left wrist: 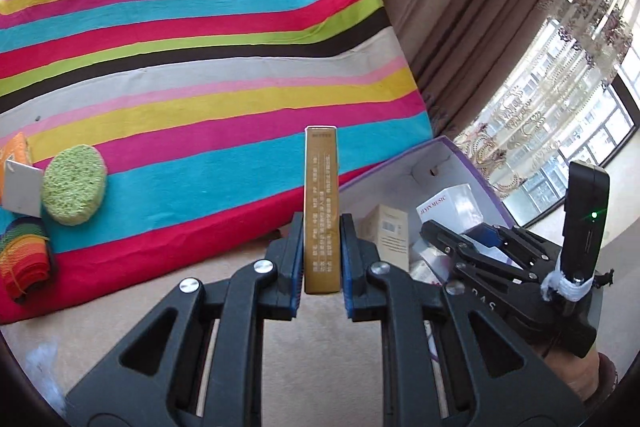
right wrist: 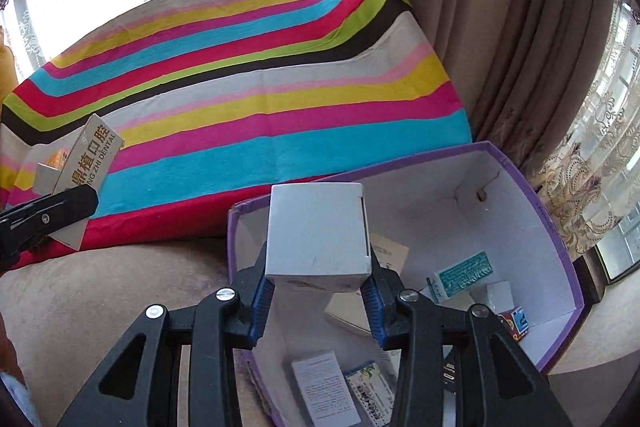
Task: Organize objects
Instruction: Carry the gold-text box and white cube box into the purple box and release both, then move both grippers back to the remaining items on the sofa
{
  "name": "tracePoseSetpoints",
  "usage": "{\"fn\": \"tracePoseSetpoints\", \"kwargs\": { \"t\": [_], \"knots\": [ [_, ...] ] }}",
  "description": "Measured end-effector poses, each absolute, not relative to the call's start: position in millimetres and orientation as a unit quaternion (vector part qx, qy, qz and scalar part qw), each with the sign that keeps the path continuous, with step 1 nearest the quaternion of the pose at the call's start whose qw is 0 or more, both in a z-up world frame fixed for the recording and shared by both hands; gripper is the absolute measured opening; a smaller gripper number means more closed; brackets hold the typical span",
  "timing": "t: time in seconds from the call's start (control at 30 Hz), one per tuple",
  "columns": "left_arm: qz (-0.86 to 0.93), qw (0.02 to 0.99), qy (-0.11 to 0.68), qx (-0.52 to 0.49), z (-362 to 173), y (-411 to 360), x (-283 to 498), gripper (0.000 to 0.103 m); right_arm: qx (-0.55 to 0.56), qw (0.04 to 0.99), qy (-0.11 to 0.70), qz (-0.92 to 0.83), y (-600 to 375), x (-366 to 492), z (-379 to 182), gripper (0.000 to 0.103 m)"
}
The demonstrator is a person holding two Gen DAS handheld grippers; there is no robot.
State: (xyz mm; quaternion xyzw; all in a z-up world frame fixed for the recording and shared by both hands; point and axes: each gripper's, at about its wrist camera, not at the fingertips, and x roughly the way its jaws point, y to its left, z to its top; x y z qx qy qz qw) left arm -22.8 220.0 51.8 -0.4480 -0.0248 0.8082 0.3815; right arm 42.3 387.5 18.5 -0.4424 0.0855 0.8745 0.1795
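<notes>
- Gold, slim cardboard box (left wrist: 321, 211) stands upright, clamped in left gripper (left wrist: 321, 259), above beige surface beside striped blanket (left wrist: 200, 67).
- White cube-shaped carton (right wrist: 318, 235) is pinched by right gripper (right wrist: 318, 291), over purple-rimmed storage box (right wrist: 552, 239) holding small packages.

surface: striped cloth (left wrist: 200, 67) | on it: green sponge (left wrist: 74, 185), rainbow pouch (left wrist: 24, 263)

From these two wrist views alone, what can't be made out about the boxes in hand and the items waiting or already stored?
- Gold box, left wrist view: only one narrow side faces the camera; its print is too small.
- White box, right wrist view: blank faces only; it covers part of the purple box floor.
- Orange packet, left wrist view: cut by the frame edge, partly behind a white card.
- Rainbow item: identity unclear.
</notes>
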Motion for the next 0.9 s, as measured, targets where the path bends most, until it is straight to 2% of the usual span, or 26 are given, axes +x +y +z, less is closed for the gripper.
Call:
{"fn": "tracePoseSetpoints", "kwargs": {
  "t": [0.13, 0.2, 0.23, 0.27, 0.3, 0.33, 0.5, 0.63, 0.9],
  "knots": [
    [0.781, 0.432, -0.018, -0.451, 51, 264, -1, 0.020, -0.436, 0.221, 0.108, 0.866, 420, 66, 15, 0.042],
    [0.767, 0.449, -0.017, -0.457, 49, 277, 5, 0.036, -0.433, 0.239, 0.121, 0.861, 430, 74, 15, 0.046],
    [0.766, 0.453, -0.020, -0.456, 49, 279, 9, 0.052, -0.432, 0.241, 0.128, 0.860, 434, 77, 14, 0.056],
    [0.766, 0.455, -0.020, -0.453, 50, 278, 11, 0.061, -0.429, 0.241, 0.135, 0.860, 437, 81, 13, 0.061],
    [0.768, 0.456, -0.015, -0.450, 52, 277, 14, 0.062, -0.426, 0.242, 0.141, 0.860, 439, 84, 13, 0.072],
    [0.771, 0.454, -0.010, -0.447, 54, 275, 15, 0.062, -0.425, 0.241, 0.146, 0.860, 438, 83, 12, 0.074],
    [0.801, 0.419, -0.006, -0.428, 63, 235, 16, 0.062, -0.426, 0.217, 0.146, 0.866, 420, 74, 19, 0.075],
    [0.831, 0.373, 0.004, -0.414, 66, 187, 17, 0.062, -0.424, 0.187, 0.131, 0.877, 389, 57, 27, 0.082],
    [0.862, 0.277, -0.054, -0.421, 54, 78, 11, 0.066, -0.450, 0.103, 0.107, 0.881, 310, 16, 25, 0.083]
  ]
}}
